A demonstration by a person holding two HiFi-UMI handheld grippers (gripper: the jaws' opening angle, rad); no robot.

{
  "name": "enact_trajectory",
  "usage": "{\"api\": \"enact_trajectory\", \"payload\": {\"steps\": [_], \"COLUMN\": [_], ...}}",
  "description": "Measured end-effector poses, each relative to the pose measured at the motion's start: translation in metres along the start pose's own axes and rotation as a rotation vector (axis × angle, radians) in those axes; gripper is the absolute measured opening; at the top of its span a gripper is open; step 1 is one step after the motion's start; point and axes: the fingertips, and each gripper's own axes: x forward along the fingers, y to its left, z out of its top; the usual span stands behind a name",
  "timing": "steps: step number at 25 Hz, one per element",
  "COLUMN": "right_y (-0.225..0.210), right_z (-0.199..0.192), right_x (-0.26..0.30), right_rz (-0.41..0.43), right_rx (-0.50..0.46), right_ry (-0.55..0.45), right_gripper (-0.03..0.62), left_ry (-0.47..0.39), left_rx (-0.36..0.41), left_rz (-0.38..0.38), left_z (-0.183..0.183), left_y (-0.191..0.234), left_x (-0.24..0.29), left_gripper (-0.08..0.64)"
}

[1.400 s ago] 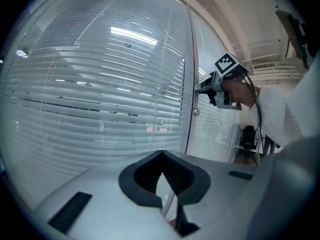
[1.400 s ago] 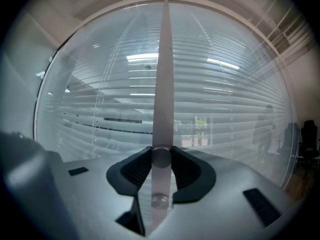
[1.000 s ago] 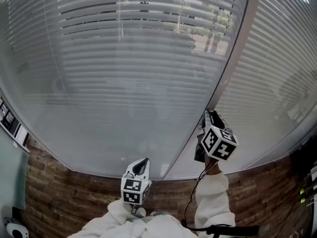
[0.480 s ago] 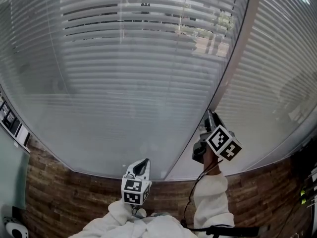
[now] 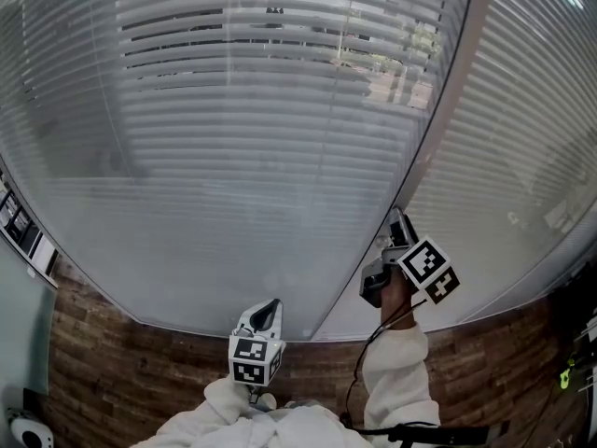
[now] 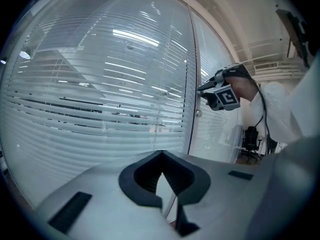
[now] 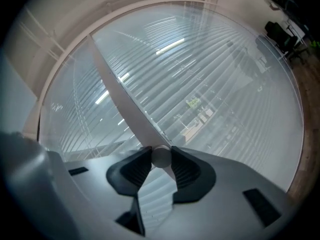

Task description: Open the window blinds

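Note:
Horizontal white blinds (image 5: 261, 138) hang behind a large glass pane, their slats tilted partly apart near the top, where outdoor trees show through. A pale frame post (image 5: 438, 129) divides this pane from the one to the right. On the post sits a small round knob (image 7: 161, 155), also in the left gripper view (image 6: 198, 113). My right gripper (image 5: 396, 217) points level at the post, shut on the knob, which is pinched between its two dark pads. My left gripper (image 5: 270, 304) hangs low before the glass, its jaw tips meeting with nothing between them.
A second pane with blinds (image 5: 532, 138) lies right of the post. Wooden flooring (image 5: 121, 362) runs along the foot of the glass. An office chair (image 6: 250, 136) stands beyond the right pane. White sleeves (image 5: 401, 381) fill the lower middle.
My right gripper has rolled about its own axis on the knob; its marker cube has turned and dropped slightly to the right. The left gripper has not moved. The slats look nearly the same.

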Motion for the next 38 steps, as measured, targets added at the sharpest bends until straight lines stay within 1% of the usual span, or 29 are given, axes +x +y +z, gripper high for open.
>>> {"api": "enact_trajectory", "payload": {"steps": [5,16,25,33,35,38], "right_y": [-0.003,-0.007,-0.011,-0.019,-0.021,-0.022], "right_z": [0.001,0.001,0.0,-0.004,-0.005,-0.005], "right_x": [0.0,-0.001,-0.001,-0.001,-0.001,0.0], "right_rz": [0.021,0.031,0.045,0.048,0.05,0.058], "right_rx": [0.15,0.389,0.532,0.719,0.741,0.735], "right_ry": [-0.014,-0.045,-0.056,-0.063,-0.061,-0.059], "right_gripper": [0.132,0.132,0.132,0.132,0.132,0.132], "left_ry": [-0.002,-0.002,0.001,0.001,0.001,0.004], "left_rx": [0.001,0.0,-0.001,-0.001,-0.002,-0.004], "left_rz": [0.003,0.011,0.022,0.024,0.026,0.03], "left_z": [0.001,0.001,0.0,-0.001,-0.002,-0.003], "left_y": [0.001,0.003,0.004,0.001,0.001,0.002], "left_x": [-0.001,-0.002,-0.001,-0.001,-0.001,-0.001], "left_gripper": [-0.003,-0.002,-0.003,-0.002,-0.003,-0.003]}}
